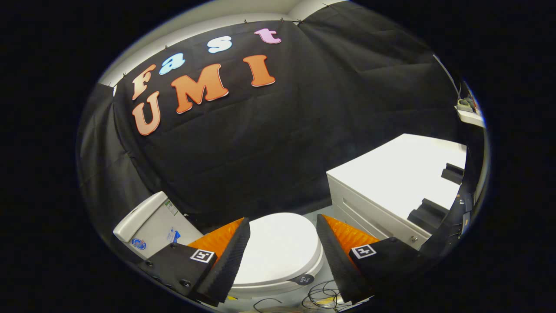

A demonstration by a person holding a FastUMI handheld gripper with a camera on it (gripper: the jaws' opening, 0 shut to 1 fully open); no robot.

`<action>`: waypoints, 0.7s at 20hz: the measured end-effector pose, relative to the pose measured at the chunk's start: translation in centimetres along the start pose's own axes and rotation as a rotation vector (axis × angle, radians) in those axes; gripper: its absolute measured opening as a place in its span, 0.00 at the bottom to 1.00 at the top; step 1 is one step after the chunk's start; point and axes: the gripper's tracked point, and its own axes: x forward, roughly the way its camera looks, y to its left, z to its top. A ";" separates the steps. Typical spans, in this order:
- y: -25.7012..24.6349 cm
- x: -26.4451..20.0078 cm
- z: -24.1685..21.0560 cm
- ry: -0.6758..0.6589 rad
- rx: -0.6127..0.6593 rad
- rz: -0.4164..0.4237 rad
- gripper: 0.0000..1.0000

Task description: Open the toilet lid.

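My hand-held gripper (282, 250) wide open, empty, above closed toilet lid (278, 248). Lower toward lid's front rim, probably near dark tab (302, 279); hook underneath, lift toward tank (150, 226).

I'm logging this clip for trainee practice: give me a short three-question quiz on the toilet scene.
1. True or false: the white oval toilet lid is already raised.
2. The gripper is: A) shut on the lid, B) open above the lid, C) shut and empty.
3. Which piece of furniture stands beside the toilet, opposite the white toilet tank?

Key:
1. False; the lid lies closed.
2. B; the fingers are spread, the lid between them and not touched.
3. The white drawer cabinet.
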 end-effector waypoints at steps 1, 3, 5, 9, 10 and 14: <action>-0.1 0.3 -1.1 0.019 0.002 -0.005 0.98; -0.7 0.8 -3.4 0.051 0.001 -0.022 0.99; -1.6 1.1 -5.5 0.085 0.001 -0.039 0.99; -3.5 2.1 -11.0 0.172 0.013 -0.069 0.99; -3.8 2.2 -12.3 0.191 0.022 -0.074 0.99; -5.7 3.0 -17.2 0.258 0.098 -0.110 0.99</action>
